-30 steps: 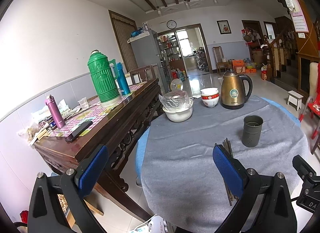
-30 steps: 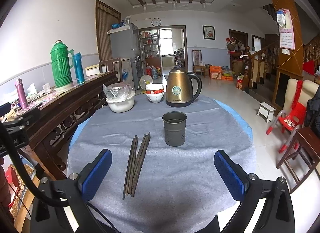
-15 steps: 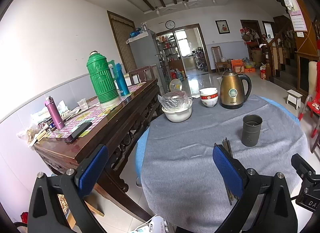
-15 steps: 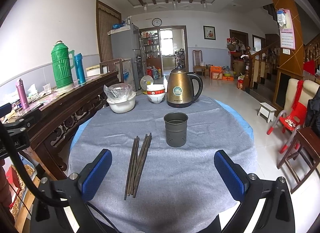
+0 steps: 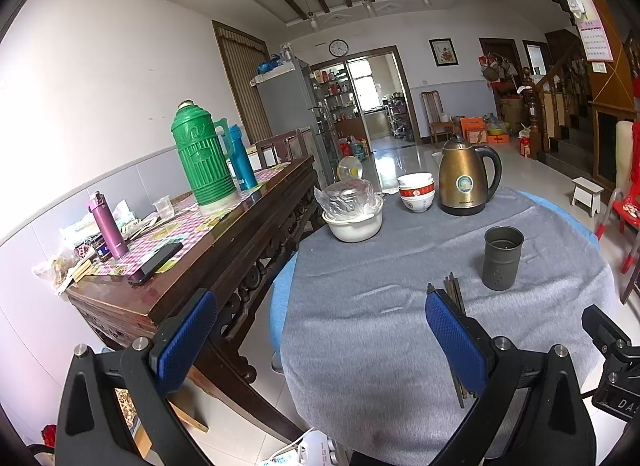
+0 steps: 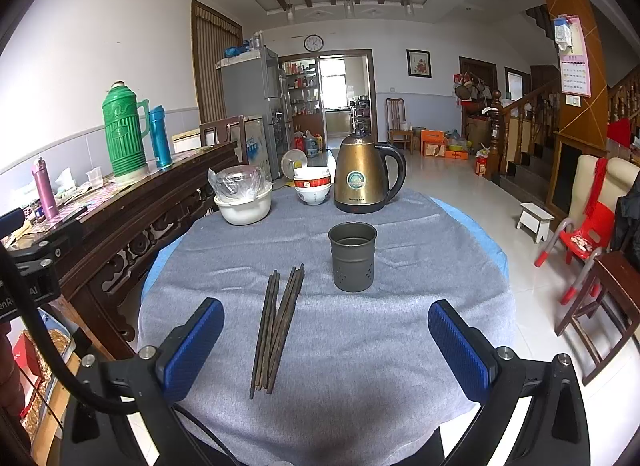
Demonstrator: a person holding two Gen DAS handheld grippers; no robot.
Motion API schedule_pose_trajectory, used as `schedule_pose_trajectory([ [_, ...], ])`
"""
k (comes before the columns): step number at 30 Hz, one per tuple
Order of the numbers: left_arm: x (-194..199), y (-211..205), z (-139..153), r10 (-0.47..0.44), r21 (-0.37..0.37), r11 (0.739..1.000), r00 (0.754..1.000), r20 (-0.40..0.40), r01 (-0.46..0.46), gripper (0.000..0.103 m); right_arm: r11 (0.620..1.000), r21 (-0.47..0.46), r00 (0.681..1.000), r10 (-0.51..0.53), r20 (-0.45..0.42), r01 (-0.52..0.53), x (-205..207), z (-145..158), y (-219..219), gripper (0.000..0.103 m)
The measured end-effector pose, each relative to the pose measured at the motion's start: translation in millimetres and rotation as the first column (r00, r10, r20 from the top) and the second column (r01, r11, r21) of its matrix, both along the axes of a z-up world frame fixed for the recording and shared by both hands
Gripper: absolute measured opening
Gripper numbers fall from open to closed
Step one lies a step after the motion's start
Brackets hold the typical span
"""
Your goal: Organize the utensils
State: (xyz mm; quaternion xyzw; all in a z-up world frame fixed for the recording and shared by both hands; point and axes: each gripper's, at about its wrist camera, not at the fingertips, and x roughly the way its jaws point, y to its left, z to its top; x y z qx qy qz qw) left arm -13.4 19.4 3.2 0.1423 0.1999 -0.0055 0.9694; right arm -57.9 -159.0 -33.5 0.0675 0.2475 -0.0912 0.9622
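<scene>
The right tool (image 6: 326, 340) is spread wide with nothing between its blue pads, held above the near edge of the worktop (image 6: 400, 330). The chopsticks (image 6: 276, 326) lie in a loose bundle just ahead of it, left of centre. Beyond them, slightly right, the grey holder (image 6: 353, 256) stands upright. The left tool (image 5: 320, 340) is likewise apart, with the chopsticks partly hidden behind its right pad (image 5: 456, 340).

Dark brown chopsticks (image 6: 276, 330) lie on a grey cloth (image 6: 360, 330) over a blue one. The cup (image 6: 353, 257) is dull grey with small holes, the kettle (image 6: 362, 179) gold with a black handle, the bowls (image 6: 313, 185) white banded red. The flask (image 6: 123, 129) is green. Both tongs (image 6: 326, 346) (image 5: 320, 342) have blue textured pads on black.
</scene>
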Motion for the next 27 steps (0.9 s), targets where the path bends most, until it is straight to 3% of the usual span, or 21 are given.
schedule_pose_trajectory([
  [27, -0.4, 2.1, -2.5, -0.006, -0.004, 1.0, 1.0, -0.009, 0.006, 0.103, 1.0, 0.001, 1.0, 0.002, -0.003, -0.002, 0.5, -1.2, 1.3, 0.103],
])
